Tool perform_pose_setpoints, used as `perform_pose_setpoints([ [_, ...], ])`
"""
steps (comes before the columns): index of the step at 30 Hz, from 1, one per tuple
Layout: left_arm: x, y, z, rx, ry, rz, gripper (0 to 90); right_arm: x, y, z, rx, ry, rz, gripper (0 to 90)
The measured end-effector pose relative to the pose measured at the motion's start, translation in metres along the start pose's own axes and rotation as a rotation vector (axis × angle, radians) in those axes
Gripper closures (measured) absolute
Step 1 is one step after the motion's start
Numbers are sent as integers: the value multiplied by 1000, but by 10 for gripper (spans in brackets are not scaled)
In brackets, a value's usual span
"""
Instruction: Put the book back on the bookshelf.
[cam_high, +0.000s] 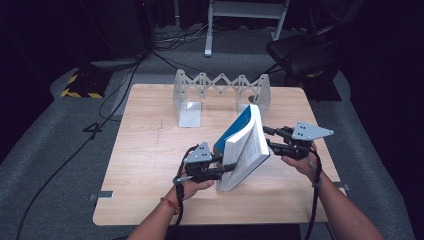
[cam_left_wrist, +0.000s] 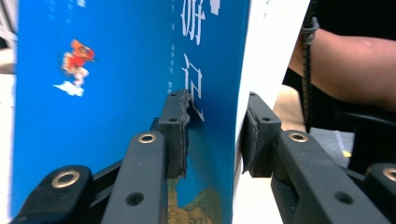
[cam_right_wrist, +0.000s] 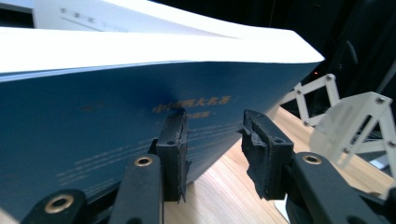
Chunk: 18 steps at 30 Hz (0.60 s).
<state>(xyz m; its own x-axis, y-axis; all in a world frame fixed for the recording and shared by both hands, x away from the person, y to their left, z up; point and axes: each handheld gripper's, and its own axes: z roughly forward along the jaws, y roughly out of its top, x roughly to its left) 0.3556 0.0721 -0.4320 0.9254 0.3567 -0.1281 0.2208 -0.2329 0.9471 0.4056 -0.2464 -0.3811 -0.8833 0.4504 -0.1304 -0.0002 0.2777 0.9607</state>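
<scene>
An expandable grey rack (cam_high: 221, 93) stands at the wooden table's (cam_high: 150, 150) far edge.

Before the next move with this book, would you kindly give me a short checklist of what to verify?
1. Book support: the blue book leans steeply between both grippers, and its lower end appears to rest on the table. Ok.
2. Left gripper grip: the jaws sit at the blue cover, but it is unclear whether the pads press on it. Cannot tell.
3. Right gripper grip: the jaws are apart with bare wood between them, and the book lies beside one jaw, unclamped. Not ok.
4. Expanding rack: it stands upright at the far edge, apart from the book. Ok.
</scene>
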Motion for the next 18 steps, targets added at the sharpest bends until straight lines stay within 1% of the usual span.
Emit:
perform_pose_setpoints([
  [1, -2, 1, -4, 9, 22, 14, 663, 2, 1, 1, -4, 12, 3, 589],
  [4, -5, 0, -14, 25, 56, 31, 653, 14, 4, 7, 2, 38, -11, 557],
  [7, -8, -2, -26, 44, 98, 57, 631, 27, 5, 16, 22, 57, -35, 531],
  [8, -9, -3, -28, 48, 107, 61, 614, 33, 5, 20, 31, 72, -45, 516],
  [9, -10, -4, -30, 54, 117, 68, 597, 35, 5, 22, 36, 78, -46, 516],
  [11, -12, -5, -34, 70, 132, 74, 555, 41, 4, 28, 44, 104, -53, 533],
  [12, -13, -5, -35, 76, 132, 75, 516, 44, 3, 31, 55, 115, -62, 533],
  [14, -18, -5, -38, 102, 130, 80, 430, 50, 0, 37, 77, 134, -80, 531],
  [15, -20, -6, -38, 113, 128, 84, 401, 52, -1, 38, 81, 137, -83, 527],
  [16, -20, -6, -38, 113, 128, 84, 379, 52, -1, 38, 81, 137, -83, 527],
  [17, -24, -7, -38, 126, 142, 95, 379, 54, -2, 41, 87, 148, -83, 522],
  [18, -27, -8, -37, 134, 153, 94, 321, 57, -4, 44, 89, 158, -84, 516],
])
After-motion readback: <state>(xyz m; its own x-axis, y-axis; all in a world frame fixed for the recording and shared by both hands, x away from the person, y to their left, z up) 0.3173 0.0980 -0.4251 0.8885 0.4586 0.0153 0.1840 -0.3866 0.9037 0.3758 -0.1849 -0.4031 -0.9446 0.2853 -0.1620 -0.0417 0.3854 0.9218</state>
